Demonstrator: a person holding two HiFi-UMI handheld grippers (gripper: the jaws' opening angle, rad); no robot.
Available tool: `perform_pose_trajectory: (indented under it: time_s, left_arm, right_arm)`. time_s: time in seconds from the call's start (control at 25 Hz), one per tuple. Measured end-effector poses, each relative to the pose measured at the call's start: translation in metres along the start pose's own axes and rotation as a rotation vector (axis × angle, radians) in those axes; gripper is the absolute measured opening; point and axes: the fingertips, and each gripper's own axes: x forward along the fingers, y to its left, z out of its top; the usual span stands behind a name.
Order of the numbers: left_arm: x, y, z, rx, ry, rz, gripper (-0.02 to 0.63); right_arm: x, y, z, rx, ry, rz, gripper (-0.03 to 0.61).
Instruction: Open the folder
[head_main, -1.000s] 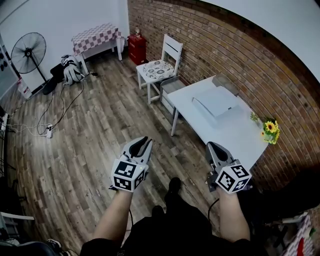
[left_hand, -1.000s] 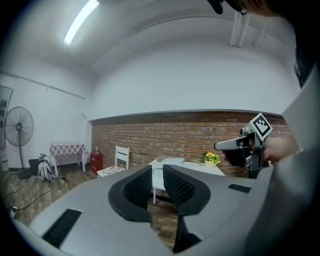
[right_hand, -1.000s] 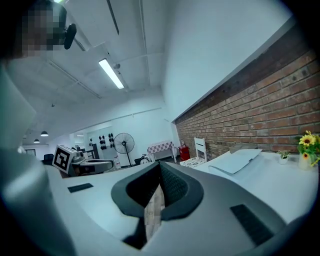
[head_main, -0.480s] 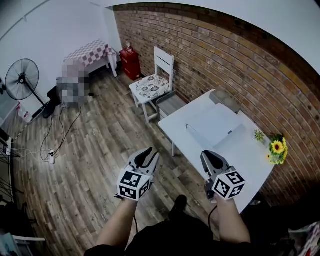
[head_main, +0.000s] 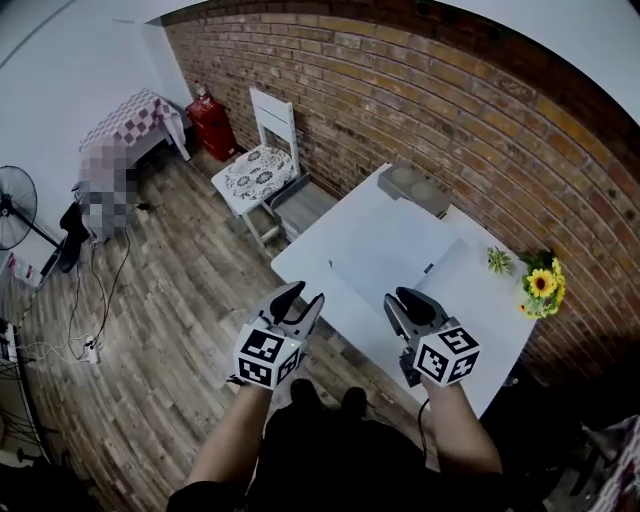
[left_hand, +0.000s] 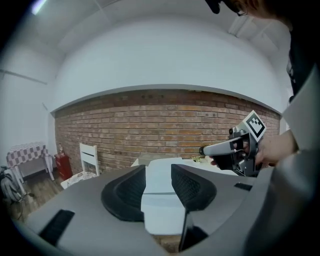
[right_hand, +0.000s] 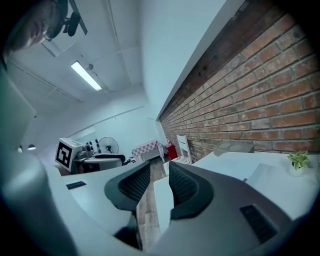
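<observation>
A pale, flat folder (head_main: 392, 256) lies closed in the middle of the white table (head_main: 480, 300). My left gripper (head_main: 303, 294) hovers over the table's near left edge, just short of the folder. Its jaws are opening, with nothing between them. My right gripper (head_main: 397, 297) hangs over the table's near side, close to the folder's near edge. Its jaws are opening too and hold nothing. In the left gripper view the left gripper (left_hand: 158, 172) frames the white table (left_hand: 159, 200), with the right gripper (left_hand: 206, 150) off to the right. The right gripper (right_hand: 159, 170) looks along the table's edge (right_hand: 162, 200).
A grey tray (head_main: 412, 187) sits at the table's far end against the brick wall (head_main: 420, 90). A sunflower pot (head_main: 540, 283) stands at the right edge. A white chair (head_main: 260, 165) stands left of the table, with a red canister (head_main: 210, 115) and a fan (head_main: 12, 215) farther off.
Both grippers have moved forward to the table and now hang over its near edge. Both pairs of jaws have spread apart. The table fills more of the head view.
</observation>
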Motion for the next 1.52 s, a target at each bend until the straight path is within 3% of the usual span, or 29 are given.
perform_pose_trajectory:
  time_s: [0.16, 0.48, 0.92, 1.08, 1.24, 1.36, 1.52]
  left_arm:
    - [0.041, -0.012, -0.001, 0.033, 0.022, -0.126, 0.187]
    - [0.100, -0.032, -0.015, 0.176, 0.067, -0.405, 0.199]
    - [0.129, -0.049, -0.053, 0.369, 0.130, -0.742, 0.233]
    - [0.136, -0.061, -0.072, 0.485, 0.168, -0.807, 0.242]
    - [0.142, -0.075, -0.097, 0.622, 0.207, -0.849, 0.263]
    - [0.148, -0.085, -0.114, 0.714, 0.237, -0.854, 0.285]
    - [0.156, -0.098, -0.127, 0.779, 0.262, -0.840, 0.295]
  right_arm:
    - [-0.008, -0.029, 0.003, 0.032, -0.009, -0.088, 0.135]
    - [-0.017, -0.065, -0.006, 0.120, -0.036, -0.322, 0.137]
    - [-0.017, -0.061, -0.035, 0.219, -0.050, -0.612, 0.135]
    - [-0.023, -0.066, -0.051, 0.256, -0.050, -0.690, 0.129]
    - [-0.028, -0.071, -0.071, 0.300, -0.034, -0.709, 0.127]
    - [-0.030, -0.075, -0.076, 0.310, -0.031, -0.701, 0.126]
    - [-0.037, -0.084, -0.076, 0.332, -0.067, -0.703, 0.124]
